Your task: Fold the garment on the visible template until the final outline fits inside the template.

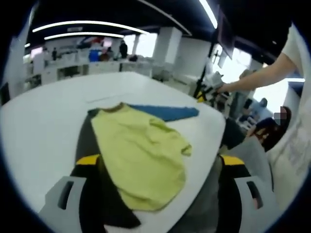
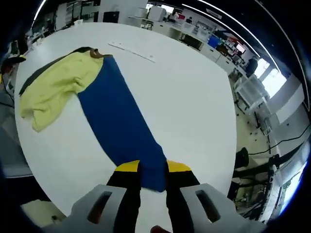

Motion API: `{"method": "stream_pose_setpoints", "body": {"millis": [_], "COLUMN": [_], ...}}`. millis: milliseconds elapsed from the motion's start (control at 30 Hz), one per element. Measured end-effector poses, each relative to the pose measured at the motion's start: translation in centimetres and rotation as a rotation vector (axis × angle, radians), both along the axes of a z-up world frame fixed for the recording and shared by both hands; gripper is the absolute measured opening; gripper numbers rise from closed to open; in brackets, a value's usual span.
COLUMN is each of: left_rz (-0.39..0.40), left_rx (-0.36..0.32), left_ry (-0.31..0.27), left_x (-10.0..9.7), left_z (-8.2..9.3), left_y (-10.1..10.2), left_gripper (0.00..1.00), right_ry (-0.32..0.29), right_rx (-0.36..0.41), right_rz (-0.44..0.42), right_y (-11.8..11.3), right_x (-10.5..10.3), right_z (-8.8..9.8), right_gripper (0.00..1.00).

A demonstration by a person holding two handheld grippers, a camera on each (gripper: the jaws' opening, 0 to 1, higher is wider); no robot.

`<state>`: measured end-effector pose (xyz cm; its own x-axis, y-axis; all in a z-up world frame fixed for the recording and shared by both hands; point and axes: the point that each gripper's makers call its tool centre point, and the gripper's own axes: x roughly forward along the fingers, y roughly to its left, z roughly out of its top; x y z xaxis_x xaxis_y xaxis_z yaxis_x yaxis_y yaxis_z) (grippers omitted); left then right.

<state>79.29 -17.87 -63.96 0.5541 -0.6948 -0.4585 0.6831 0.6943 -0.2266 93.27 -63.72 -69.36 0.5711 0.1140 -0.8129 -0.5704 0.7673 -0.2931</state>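
A yellow garment (image 1: 141, 160) with a brown collar lies crumpled on the white table (image 1: 43, 126). It rests on a black cloth (image 1: 109, 206), and a blue cloth (image 1: 165, 112) sticks out beyond it. My left gripper (image 1: 160, 160) hovers over the near end of the yellow garment, jaws wide apart. In the right gripper view the blue cloth (image 2: 116, 116) stretches as a long strip from the yellow garment (image 2: 56, 82) toward me. My right gripper (image 2: 153, 167) has its jaws close together on the strip's near end.
A person's bare arm (image 1: 252, 77) reaches in at the upper right of the left gripper view, by the table edge. Desks and chairs (image 2: 252, 92) stand beyond the table's right edge. Bare tabletop (image 2: 184, 97) lies to the right of the blue strip.
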Motion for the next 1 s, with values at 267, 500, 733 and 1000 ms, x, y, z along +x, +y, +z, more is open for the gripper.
{"method": "stream_pose_setpoints", "body": {"millis": [267,500,733,1000], "left_rz": [-0.017,-0.017,-0.013,0.000], "left_rx": [0.000,-0.001,-0.006,-0.018], "left_ry": [0.006,0.007,0.007,0.019], "left_x": [-0.2,-0.3,-0.3,-0.5], "left_z": [-0.3,-0.4,-0.4,-0.7], "left_y": [-0.5,-0.4,-0.4,0.0], "left_gripper": [0.96,0.96,0.96,0.96], "right_ry": [0.001,-0.005,0.006,0.008], "right_rx": [0.013,0.032,0.043,0.073], "right_rz": [-0.002,0.000,0.012,0.027], "right_y": [0.4,1.4,2.7,4.5], "right_x": [-0.1,-0.5,-1.0,-1.7], "right_z": [0.0,0.1,-0.7,-1.3], "right_gripper": [0.24,0.23,0.23,0.23]}}
